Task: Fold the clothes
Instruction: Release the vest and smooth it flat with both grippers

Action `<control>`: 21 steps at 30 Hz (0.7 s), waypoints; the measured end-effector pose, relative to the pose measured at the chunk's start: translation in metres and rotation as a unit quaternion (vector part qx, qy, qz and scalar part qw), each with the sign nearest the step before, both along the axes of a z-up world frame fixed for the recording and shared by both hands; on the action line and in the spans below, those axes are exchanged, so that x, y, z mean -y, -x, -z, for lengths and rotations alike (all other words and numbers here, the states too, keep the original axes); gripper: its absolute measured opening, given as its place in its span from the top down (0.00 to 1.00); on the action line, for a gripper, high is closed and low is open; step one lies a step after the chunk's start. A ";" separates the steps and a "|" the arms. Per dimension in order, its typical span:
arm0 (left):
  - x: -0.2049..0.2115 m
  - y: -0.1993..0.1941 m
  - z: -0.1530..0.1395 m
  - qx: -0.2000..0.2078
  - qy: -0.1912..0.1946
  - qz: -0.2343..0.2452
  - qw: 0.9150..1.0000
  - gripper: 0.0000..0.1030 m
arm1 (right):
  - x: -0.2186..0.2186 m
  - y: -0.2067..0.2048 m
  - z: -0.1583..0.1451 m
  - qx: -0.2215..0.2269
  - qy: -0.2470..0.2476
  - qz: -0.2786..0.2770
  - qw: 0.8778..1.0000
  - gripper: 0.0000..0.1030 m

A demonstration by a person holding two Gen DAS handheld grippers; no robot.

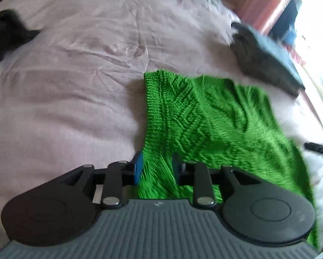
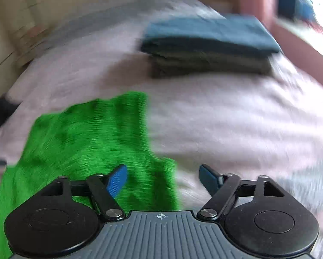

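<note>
Left wrist view: left gripper, jaws parted, straddles the green sweater; right gripper is spread wide; no legible writing.

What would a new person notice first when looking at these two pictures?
The bright green knitted sweater stands out at once, spread on the pale pink bedcover with the left gripper over its near edge. Behind it, toward the far right side of the bed, sits a neat stack of folded clothes, blue on top and dark grey below. The right gripper hangs open over the sweater's right edge.
</note>
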State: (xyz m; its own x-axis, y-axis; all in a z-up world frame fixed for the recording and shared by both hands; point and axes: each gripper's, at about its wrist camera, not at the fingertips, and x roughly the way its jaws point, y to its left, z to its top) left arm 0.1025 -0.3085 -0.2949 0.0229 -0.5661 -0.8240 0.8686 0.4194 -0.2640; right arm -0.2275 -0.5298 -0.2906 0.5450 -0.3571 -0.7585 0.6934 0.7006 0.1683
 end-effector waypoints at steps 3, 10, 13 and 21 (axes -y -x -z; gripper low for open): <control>0.006 0.027 0.007 0.005 0.001 0.021 1.000 0.79 | -0.023 -0.032 0.000 0.001 0.007 -0.074 0.997 0.48; 0.020 0.091 0.022 0.018 0.003 0.070 0.997 0.81 | -0.054 -0.064 0.056 -0.073 0.006 -0.148 0.986 0.48; -0.010 0.125 0.031 0.032 -0.017 0.089 0.995 0.81 | -0.065 -0.016 0.058 -0.094 -0.005 -0.150 0.984 0.48; -0.072 0.139 0.002 0.039 -0.037 0.095 0.994 0.81 | -0.084 0.030 0.024 -0.138 -0.043 -0.139 0.980 0.48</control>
State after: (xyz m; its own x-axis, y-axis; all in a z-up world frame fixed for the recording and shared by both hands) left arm -0.0362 -0.2364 -0.2970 -0.0128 -0.5040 -0.8636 0.9507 0.2615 -0.1668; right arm -0.2577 -0.4460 -0.3149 0.3827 -0.1531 -0.9111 0.5055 0.8602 0.0678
